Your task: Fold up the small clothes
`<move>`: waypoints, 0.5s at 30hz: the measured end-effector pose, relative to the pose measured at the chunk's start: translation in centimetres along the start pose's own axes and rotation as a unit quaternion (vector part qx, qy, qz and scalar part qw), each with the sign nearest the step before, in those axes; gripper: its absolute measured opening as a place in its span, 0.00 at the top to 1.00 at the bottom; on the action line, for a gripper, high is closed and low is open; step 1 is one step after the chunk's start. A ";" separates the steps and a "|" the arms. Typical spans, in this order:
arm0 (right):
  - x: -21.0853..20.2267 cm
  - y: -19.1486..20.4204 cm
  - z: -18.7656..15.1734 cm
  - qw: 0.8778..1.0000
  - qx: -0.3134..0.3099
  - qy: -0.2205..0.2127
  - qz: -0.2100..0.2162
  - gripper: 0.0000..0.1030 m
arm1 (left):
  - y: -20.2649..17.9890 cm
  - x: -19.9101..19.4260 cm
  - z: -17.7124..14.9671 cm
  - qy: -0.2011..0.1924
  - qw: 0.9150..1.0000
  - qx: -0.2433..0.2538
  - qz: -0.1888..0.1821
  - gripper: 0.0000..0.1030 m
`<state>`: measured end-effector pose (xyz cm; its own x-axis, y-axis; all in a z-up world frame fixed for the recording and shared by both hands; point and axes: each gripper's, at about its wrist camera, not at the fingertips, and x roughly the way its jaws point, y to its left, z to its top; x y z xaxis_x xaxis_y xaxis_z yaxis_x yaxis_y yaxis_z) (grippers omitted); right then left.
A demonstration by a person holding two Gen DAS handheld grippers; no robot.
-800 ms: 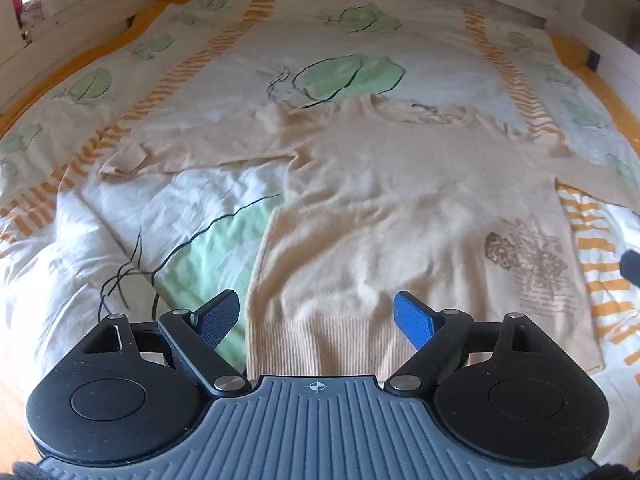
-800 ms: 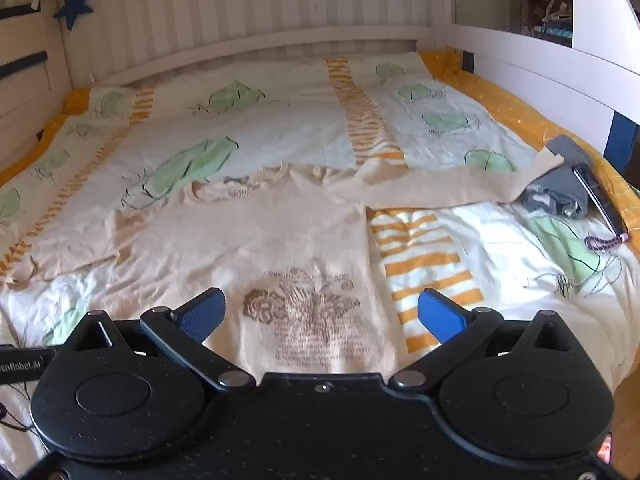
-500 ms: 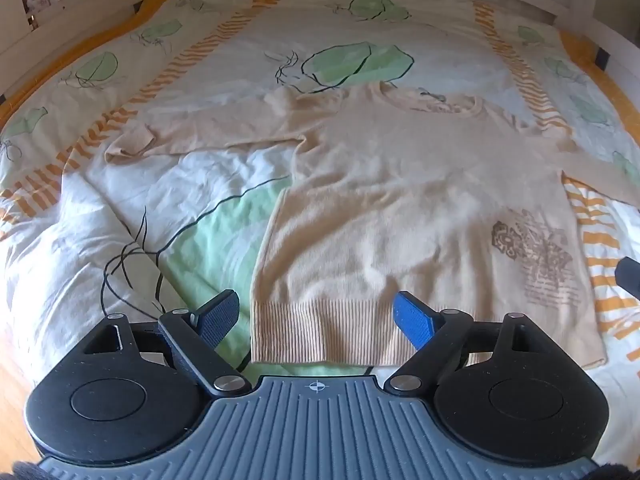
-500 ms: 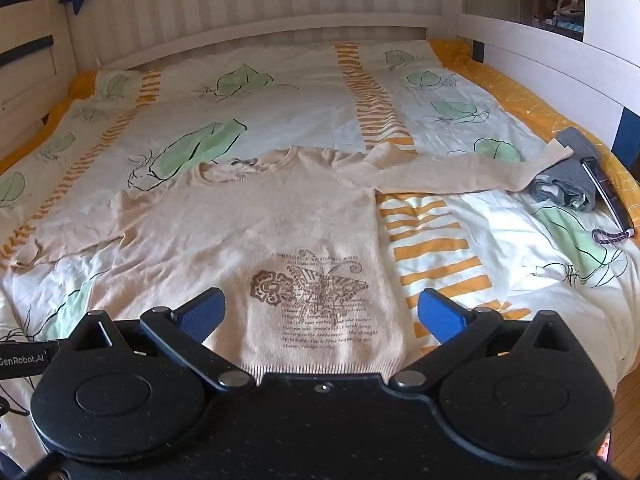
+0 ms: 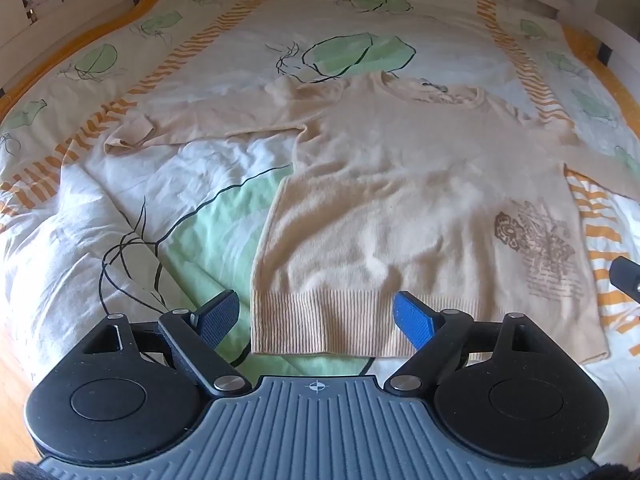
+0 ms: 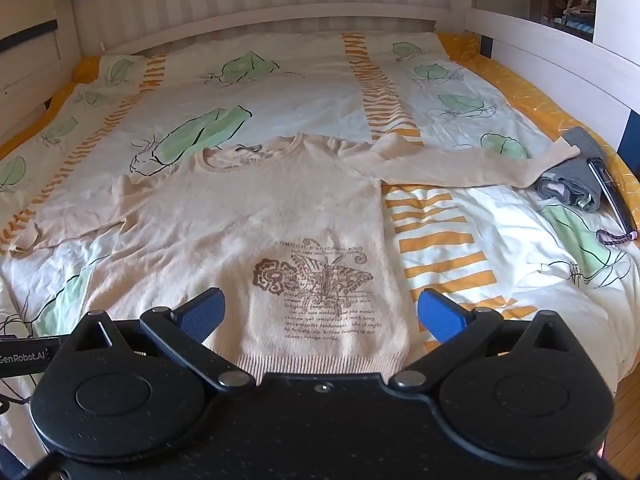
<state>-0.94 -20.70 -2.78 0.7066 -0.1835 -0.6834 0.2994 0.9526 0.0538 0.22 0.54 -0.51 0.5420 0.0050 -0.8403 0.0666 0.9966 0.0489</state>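
A cream long-sleeved sweater (image 5: 400, 200) with a brown butterfly print (image 6: 312, 276) lies flat, front up, on the bed, sleeves spread to both sides. Its ribbed hem (image 5: 320, 320) is nearest me. My left gripper (image 5: 316, 320) is open and empty, just above the hem's left part. My right gripper (image 6: 320, 312) is open and empty, above the hem's right part below the print. Its tip shows at the right edge of the left wrist view (image 5: 626, 276).
The bed has a white duvet (image 6: 280, 92) with green leaves and orange stripes. A folded grey garment (image 6: 576, 176) and a dark strap (image 6: 612, 204) lie at the bed's right edge under the sleeve end. White bed rails (image 6: 560, 52) stand behind and right. Wooden floor (image 5: 12, 360) lies at the near left.
Both grippers have drawn back towards the foot of the bed, so the sweater's hem now shows between the fingers. Both stay open. The sweater has not moved.
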 end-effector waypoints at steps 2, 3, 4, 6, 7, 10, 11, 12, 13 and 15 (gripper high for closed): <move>0.0 0.1 0.1 1.000 -0.002 0.002 0.000 0.01 | 0.0 0.1 0.2 0.002 1.000 0.000 0.000 0.18; 0.0 0.1 0.0 1.000 -0.003 0.003 0.000 0.01 | -0.1 0.1 0.3 0.003 1.000 0.001 0.000 0.18; 0.1 0.1 0.0 1.000 -0.003 0.003 0.001 0.01 | -0.1 0.2 0.4 0.004 1.000 0.001 0.000 0.18; 0.1 0.2 0.0 1.000 -0.004 0.005 0.001 0.01 | -0.1 0.2 -0.3 0.001 1.000 0.000 0.000 0.18; 0.1 0.2 0.0 1.000 -0.004 0.006 0.001 0.01 | -0.1 0.3 -0.3 0.002 1.000 0.000 0.000 0.18; 0.3 0.2 0.0 1.000 -0.004 0.009 0.001 0.01 | -0.1 0.4 -0.4 0.004 1.000 0.000 -0.001 0.18; 0.4 0.3 0.1 1.000 -0.004 0.010 0.001 0.01 | -0.1 0.5 -0.4 0.005 1.000 0.001 -0.001 0.18; 0.4 0.3 0.0 1.000 -0.004 0.011 0.001 0.01 | -0.2 0.5 -0.4 0.006 1.000 0.000 0.000 0.18; 0.4 0.3 0.0 1.000 -0.004 0.011 0.001 0.01 | -0.2 0.6 -0.4 0.007 1.000 0.000 0.000 0.18; 0.5 0.3 0.0 1.000 -0.005 0.012 0.001 0.01 | -0.2 0.7 -0.3 0.009 1.000 0.000 0.000 0.18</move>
<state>-0.51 -20.48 -3.06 0.6918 -0.1752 -0.7005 0.2913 0.9554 0.0487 0.28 0.34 -1.26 0.5275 0.0065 -0.8495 0.0669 0.9965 0.0492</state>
